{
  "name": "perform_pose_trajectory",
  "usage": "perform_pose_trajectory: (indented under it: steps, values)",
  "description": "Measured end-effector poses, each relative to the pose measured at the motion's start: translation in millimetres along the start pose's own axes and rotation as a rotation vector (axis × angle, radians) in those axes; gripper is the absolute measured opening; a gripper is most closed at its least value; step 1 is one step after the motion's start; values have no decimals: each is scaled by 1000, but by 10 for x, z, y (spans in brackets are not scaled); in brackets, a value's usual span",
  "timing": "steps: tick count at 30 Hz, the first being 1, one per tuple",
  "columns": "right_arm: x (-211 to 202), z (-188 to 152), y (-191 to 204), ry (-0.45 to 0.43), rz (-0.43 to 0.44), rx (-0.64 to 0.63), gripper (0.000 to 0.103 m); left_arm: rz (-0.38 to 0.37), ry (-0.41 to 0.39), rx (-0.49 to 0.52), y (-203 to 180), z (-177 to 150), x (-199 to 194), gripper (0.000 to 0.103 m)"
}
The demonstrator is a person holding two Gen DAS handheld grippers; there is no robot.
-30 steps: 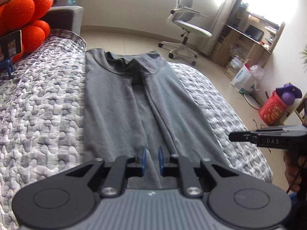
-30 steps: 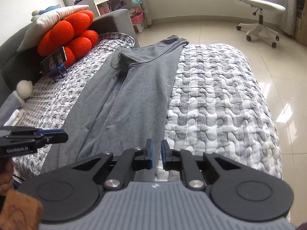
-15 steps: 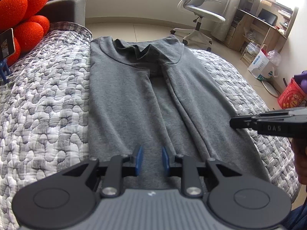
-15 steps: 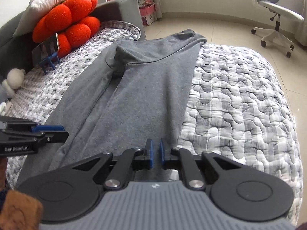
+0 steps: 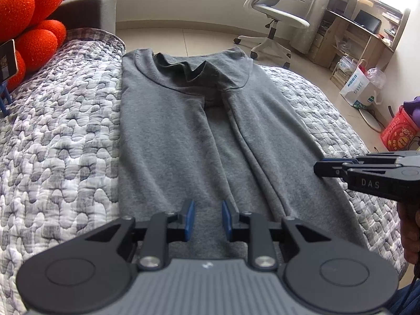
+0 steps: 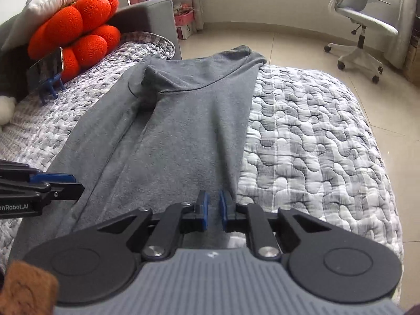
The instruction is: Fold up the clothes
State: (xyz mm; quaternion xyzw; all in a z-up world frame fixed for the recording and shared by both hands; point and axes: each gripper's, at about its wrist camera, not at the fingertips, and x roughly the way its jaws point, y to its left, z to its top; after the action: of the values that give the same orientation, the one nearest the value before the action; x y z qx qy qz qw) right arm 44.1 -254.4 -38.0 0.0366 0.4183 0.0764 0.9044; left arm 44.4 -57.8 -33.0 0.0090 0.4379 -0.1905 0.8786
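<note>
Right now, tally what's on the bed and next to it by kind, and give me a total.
Grey garment: 1
Orange cushion: 1
Phone on a blue stand: 1
Office chair: 1
Total: 4

Your garment: grey top (image 5: pixel 168 141) | state: both sides folded inward, edges meeting along a centre seam, neckline rumpled | pose: flat, lengthwise, collar at the far end | place: on the quilt, near hem just under your view.
</note>
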Motion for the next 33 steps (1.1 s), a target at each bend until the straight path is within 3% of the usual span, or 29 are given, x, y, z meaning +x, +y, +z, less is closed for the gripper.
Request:
perform_pose_trajectory:
  steps: [4,6,10,21,27,33]
  values:
    - [-21,-35,107,23,68,-6,18,-2,4,2,-2,-14,-25,23]
    - [-46,-99,263,22,73,-75,19,2,5,7,-22,-30,-38,24]
    - [-91,-215,500,16,81,-153,34,-1,7,21,-74,-73,-62,27]
    - [-251,-434,783,50,109,-271,34,3,12,95,-313,-286,-160,38]
    - [-344,-560,883,64,138,-306,34,19,6,104,-379,-394,-247,38]
    - [-443,-664,929,79,159,-333,34,-23,16,83,-368,-513,-357,39]
